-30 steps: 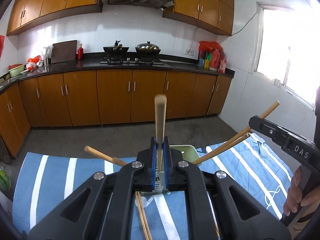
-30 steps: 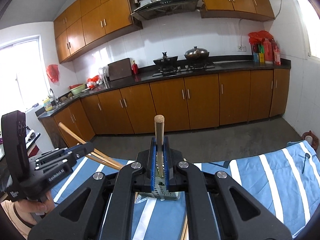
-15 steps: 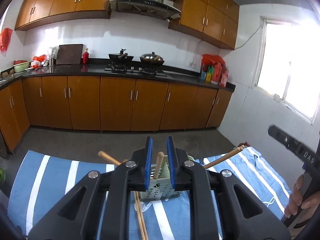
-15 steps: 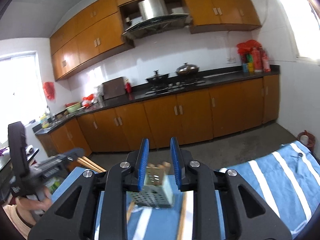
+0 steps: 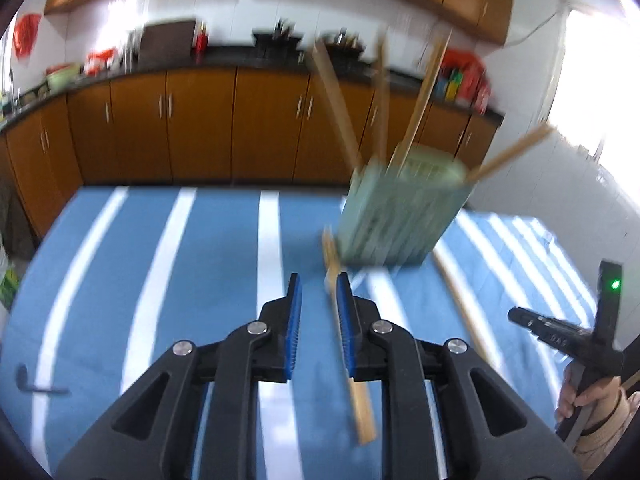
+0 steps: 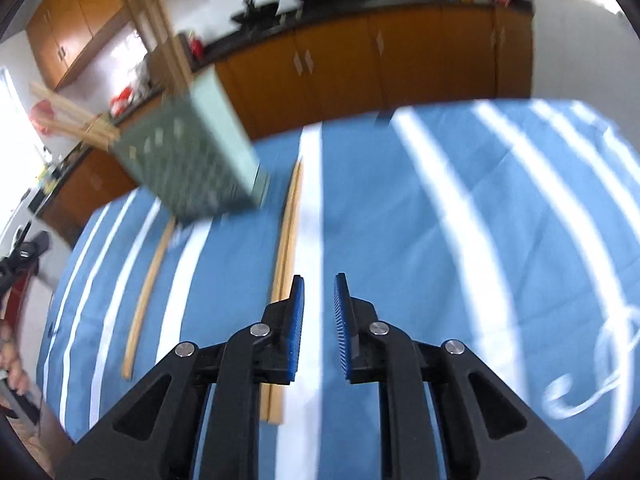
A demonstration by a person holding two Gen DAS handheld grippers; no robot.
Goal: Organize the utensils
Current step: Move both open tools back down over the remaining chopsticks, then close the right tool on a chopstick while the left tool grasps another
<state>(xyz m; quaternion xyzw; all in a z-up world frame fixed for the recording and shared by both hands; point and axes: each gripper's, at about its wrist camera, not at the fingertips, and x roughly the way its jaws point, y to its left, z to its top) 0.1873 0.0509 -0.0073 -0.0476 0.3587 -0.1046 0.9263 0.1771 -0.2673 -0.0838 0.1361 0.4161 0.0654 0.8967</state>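
A pale green perforated utensil holder (image 5: 400, 212) stands on the blue striped cloth (image 5: 160, 264) with several wooden chopsticks (image 5: 420, 96) sticking out of it. It also shows in the right wrist view (image 6: 192, 152). My left gripper (image 5: 318, 300) is open and empty, above a loose pair of chopsticks (image 5: 360, 408) on the cloth. My right gripper (image 6: 319, 300) is open and empty, just right of another loose pair (image 6: 286, 256). A further loose chopstick (image 6: 146, 296) lies to the left. Both views are blurred by motion.
The cloth-covered table ends at a far edge before brown kitchen cabinets (image 5: 200, 120). A small dark metal item (image 5: 28, 380) lies on the cloth at the left. The other gripper's handle and a hand (image 5: 580, 360) show at the right.
Both grippers let go of the chopsticks they held over the holder, opened, and swung down towards the cloth. The holder now stands ahead of them with the chopsticks in it.
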